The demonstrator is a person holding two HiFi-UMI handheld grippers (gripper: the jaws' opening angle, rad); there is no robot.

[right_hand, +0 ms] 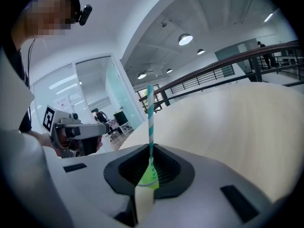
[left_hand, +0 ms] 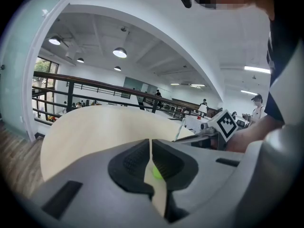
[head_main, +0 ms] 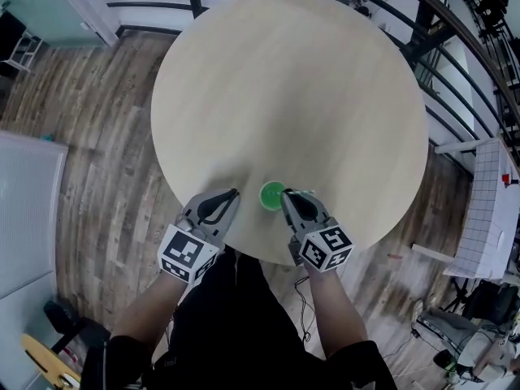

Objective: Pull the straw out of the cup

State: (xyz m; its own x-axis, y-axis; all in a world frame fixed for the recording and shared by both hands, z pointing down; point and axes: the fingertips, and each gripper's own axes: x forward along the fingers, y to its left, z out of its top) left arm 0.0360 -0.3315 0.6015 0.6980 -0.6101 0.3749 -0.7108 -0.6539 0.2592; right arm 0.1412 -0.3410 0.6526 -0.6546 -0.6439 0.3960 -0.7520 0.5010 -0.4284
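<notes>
Close to the person's edge of a round pale wooden bench (head_main: 284, 96) stood a small green plastic cup (head_main: 271, 195). A white straw with teal stripes (right_hand: 150, 122) rose upright out of the cup.

Just right of the cup, the right gripper (right_hand: 151, 161) had its fingers (right_hand: 167, 167) drawn narrow. They pressed on the straw a little above the cup's rim. Left of the cup and seemingly apart from it, the left gripper (left_hand: 151, 151) hovered. Its fingers were almost together and held nothing, and only a speck of green showed through the slit between them.

The grip looked made, so the step in hand was probably the lift. It would go best as a slow pull straight up along the straw's own line. The grip should be firm enough not to slip yet light enough not to flatten the straw. Nothing steadied the cup, so it might ride up with the straw or tip over. The idle left fingers could brace it.
</notes>
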